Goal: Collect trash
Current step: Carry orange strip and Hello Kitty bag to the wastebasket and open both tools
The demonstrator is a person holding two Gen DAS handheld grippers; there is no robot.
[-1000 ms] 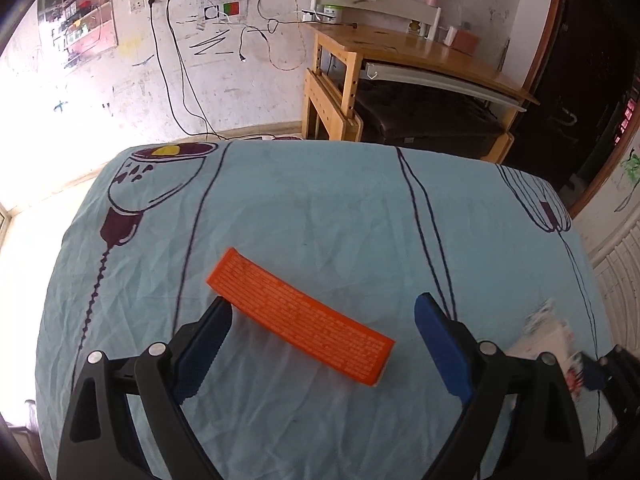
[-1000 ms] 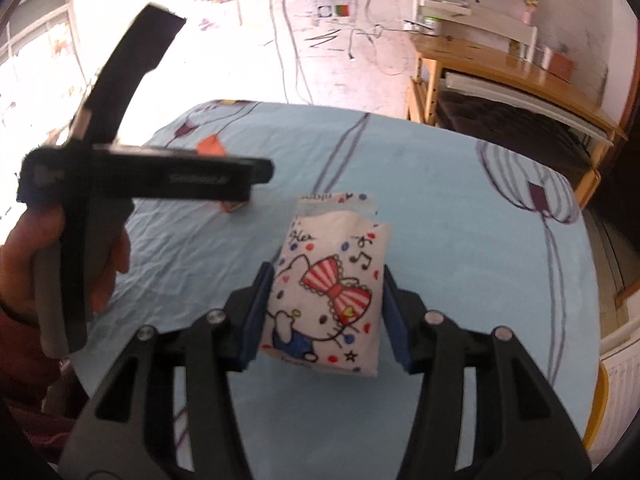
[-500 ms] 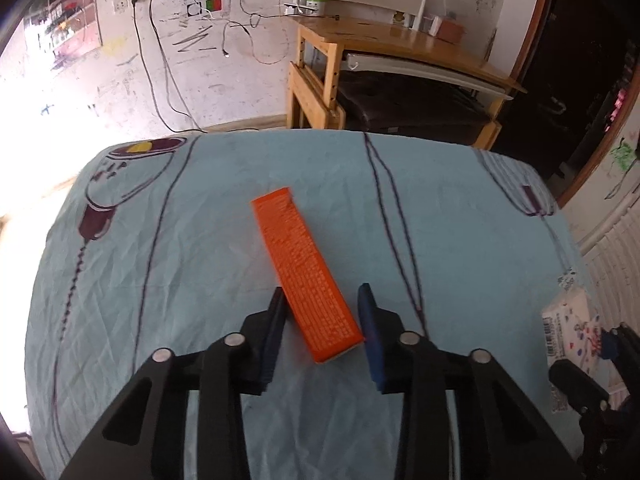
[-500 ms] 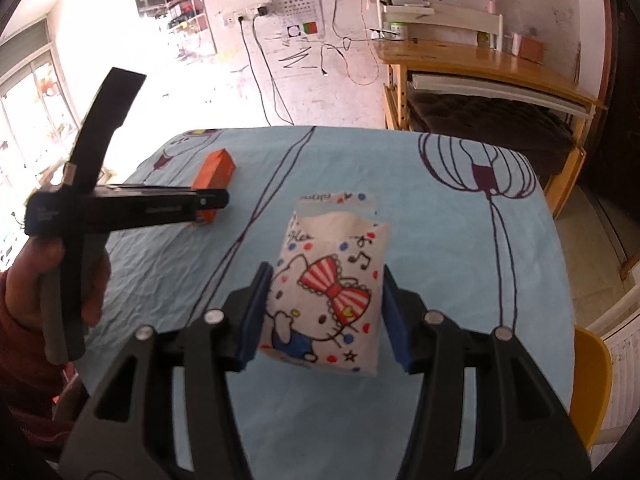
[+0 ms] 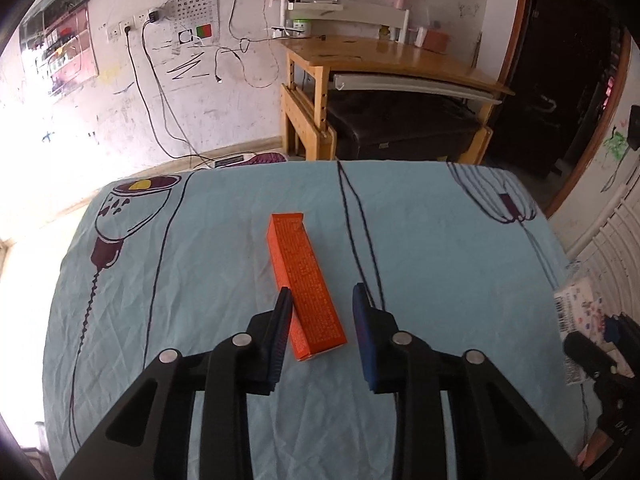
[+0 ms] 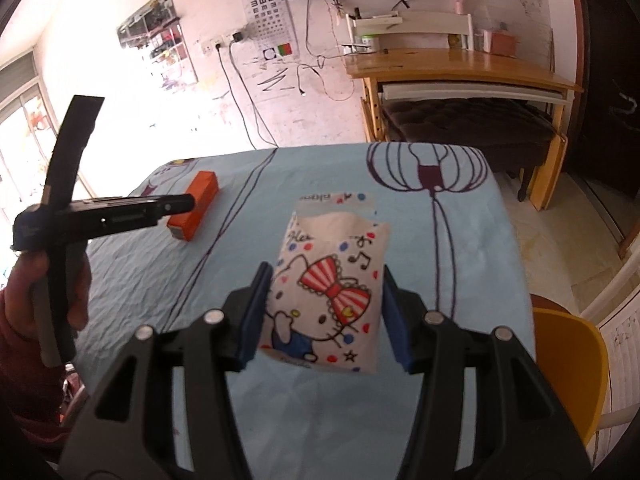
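A long orange carton lies lengthwise between the blue pads of my left gripper, which is shut on its near end; I cannot tell whether the carton is clear of the cloth. In the right wrist view the same carton shows beside the left gripper, held by a hand. My right gripper is shut on a white tissue packet with a cartoon cat and red bow, held above the table. That packet also appears at the right edge of the left wrist view.
The table wears a light blue cloth with dark line drawings. A yellow chair stands at its right side. A wooden desk with a dark seat under it stands against the far wall, with cables hanging nearby.
The left jaws went from wide open to closed around the orange carton, which turned from slanting to lengthwise between them. The right gripper kept the tissue packet and drifted over the table.
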